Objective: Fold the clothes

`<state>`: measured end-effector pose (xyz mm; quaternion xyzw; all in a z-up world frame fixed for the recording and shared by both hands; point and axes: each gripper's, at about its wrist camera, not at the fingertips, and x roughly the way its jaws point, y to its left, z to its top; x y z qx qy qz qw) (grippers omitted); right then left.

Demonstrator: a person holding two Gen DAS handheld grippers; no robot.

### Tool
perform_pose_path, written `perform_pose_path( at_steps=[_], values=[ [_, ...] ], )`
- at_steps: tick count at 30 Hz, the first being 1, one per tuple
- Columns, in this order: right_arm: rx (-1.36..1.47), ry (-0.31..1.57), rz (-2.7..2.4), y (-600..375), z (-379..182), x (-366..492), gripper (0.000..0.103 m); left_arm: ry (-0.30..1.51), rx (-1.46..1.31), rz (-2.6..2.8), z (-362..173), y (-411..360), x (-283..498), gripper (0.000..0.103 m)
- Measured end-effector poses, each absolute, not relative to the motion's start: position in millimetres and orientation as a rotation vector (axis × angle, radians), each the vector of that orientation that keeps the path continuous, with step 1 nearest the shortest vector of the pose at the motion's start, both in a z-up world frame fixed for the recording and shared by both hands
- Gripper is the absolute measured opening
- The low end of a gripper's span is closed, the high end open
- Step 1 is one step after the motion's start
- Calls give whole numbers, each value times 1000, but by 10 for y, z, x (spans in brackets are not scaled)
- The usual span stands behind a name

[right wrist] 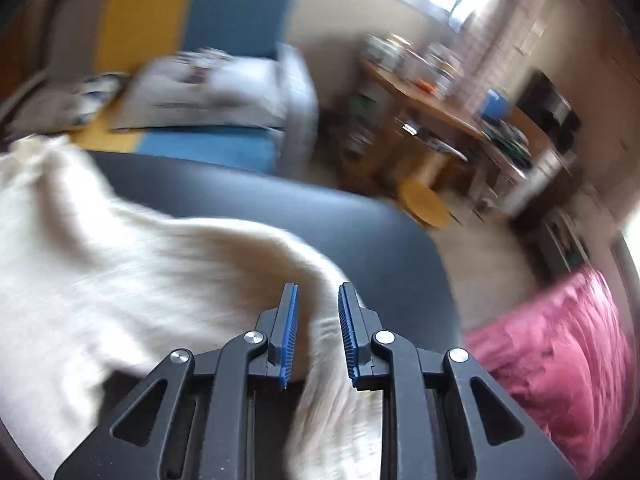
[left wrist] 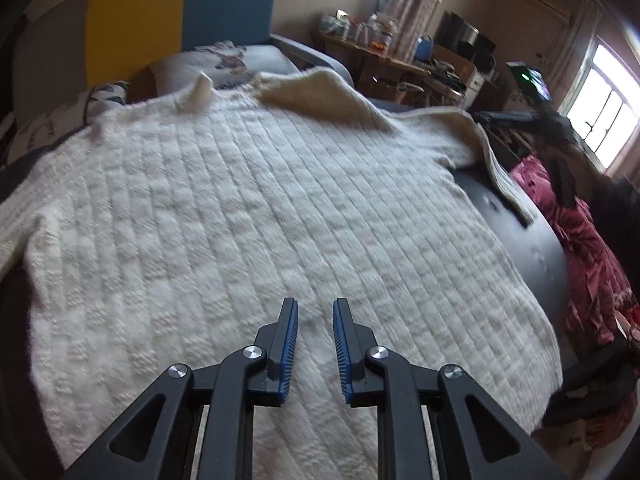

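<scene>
A white knit sweater lies spread flat on a dark table, its neck at the far end. One sleeve trails toward the table's right edge. My left gripper hovers open over the sweater's near hem with nothing between its blue pads. In the blurred right wrist view, my right gripper is open above a white sleeve that runs across the table and passes under the fingers. I cannot tell whether the pads touch the cloth.
A crumpled pink cloth lies to the right of the table, also visible as pink cloth. Behind stands a blue and yellow sofa with cushions. A cluttered wooden desk is at the back right, with a round stool nearby.
</scene>
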<state>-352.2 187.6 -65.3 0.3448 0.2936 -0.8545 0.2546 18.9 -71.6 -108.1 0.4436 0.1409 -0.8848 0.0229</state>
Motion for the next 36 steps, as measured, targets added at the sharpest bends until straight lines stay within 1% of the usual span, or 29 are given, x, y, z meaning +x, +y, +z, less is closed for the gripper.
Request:
perform_pose_path(
  at_steps=[2, 6, 8, 12, 13, 14, 19, 20, 22, 25, 28, 30, 34, 36],
  values=[
    [900, 887, -2276, 1741, -674, -3289, 27, 461, 1375, -2710, -1086, -782, 156, 17],
    [978, 665, -2124, 1489, -687, -3115, 27, 427, 1421, -2657, -1251, -796, 127, 17],
    [994, 664, -2052, 1282, -801, -2944, 27, 416, 1422, -2653, -1276, -787, 123, 17],
    [1162, 662, -1920, 958, -1287, -2757, 28, 257, 1416, -2664, -1295, -663, 169, 18],
    [1109, 666, -1965, 969, -1284, -2676, 28, 233, 1413, -2668, -1294, -650, 195, 18],
    [1116, 659, -1982, 991, -1286, -2629, 28, 230, 1413, -2669, -1291, -652, 219, 18],
    [1155, 634, -1979, 1132, -1254, -2560, 28, 323, 1429, -2673, -1274, -788, 340, 18],
    [1175, 617, -1983, 1168, -1240, -2561, 30, 330, 1427, -2674, -1273, -799, 364, 18],
    [1190, 587, -2006, 1233, -1193, -2488, 31, 345, 1424, -2675, -1246, -826, 394, 18],
    [1133, 495, -1997, 1436, -965, -2175, 31, 365, 1357, -2699, -1115, -875, 427, 18],
    [1104, 496, -1889, 1645, -853, -1620, 31, 355, 1289, -2700, -1036, -983, 448, 18],
    [1121, 505, -1849, 1759, -912, -1362, 31, 349, 1267, -2674, -1033, -1071, 467, 18],
    [1150, 514, -1843, 1972, -1180, -995, 32, 404, 1267, -2609, -1165, -1229, 623, 17],
    [1139, 483, -1869, 2025, -1273, -930, 36, 431, 1266, -2575, -1232, -1308, 701, 18]
  ],
)
